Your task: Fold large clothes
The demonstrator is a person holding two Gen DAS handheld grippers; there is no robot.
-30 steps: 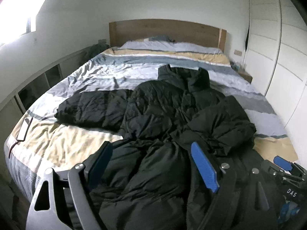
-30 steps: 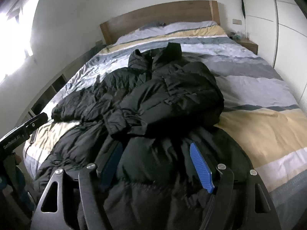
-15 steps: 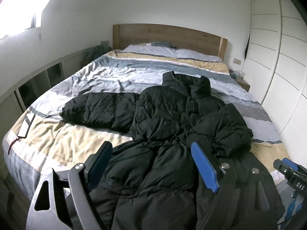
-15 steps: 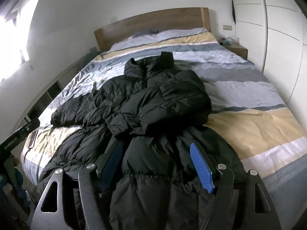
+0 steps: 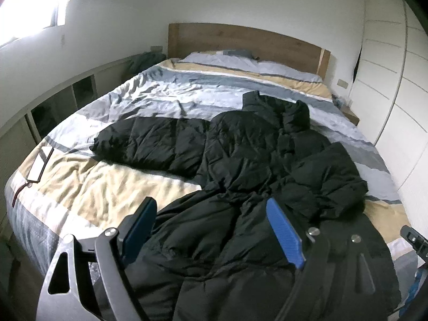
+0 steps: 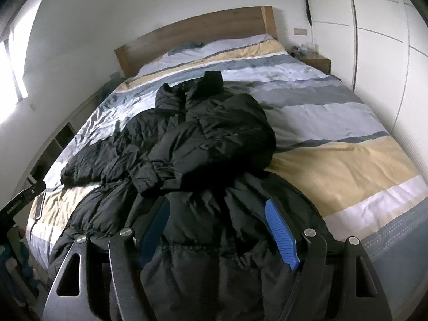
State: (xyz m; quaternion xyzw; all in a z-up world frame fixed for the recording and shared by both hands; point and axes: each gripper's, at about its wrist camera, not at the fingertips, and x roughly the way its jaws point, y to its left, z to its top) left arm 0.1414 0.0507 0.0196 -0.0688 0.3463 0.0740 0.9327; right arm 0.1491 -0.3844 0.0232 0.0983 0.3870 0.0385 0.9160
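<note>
A long black puffer coat (image 5: 248, 176) lies face up on the striped bed (image 5: 107, 187), collar toward the headboard. One sleeve (image 5: 149, 144) stretches out flat to the left. The other sleeve (image 6: 214, 139) is folded across the chest. The hem hangs toward the foot of the bed. My left gripper (image 5: 211, 230) is open and empty above the lower left part of the coat. My right gripper (image 6: 216, 227) is open and empty above the lower middle of the coat (image 6: 208, 240).
A phone (image 5: 40, 163) lies on the bed's left edge. A wooden headboard (image 5: 240, 40) and pillows are at the far end. White wardrobes (image 6: 374, 53) line the right side, with a bedside table (image 6: 315, 61). Low shelves (image 5: 53, 101) run along the left wall.
Both grippers have pulled back and risen from the coat, so the bed looks farther away. Both stay open. The coat has not moved.
</note>
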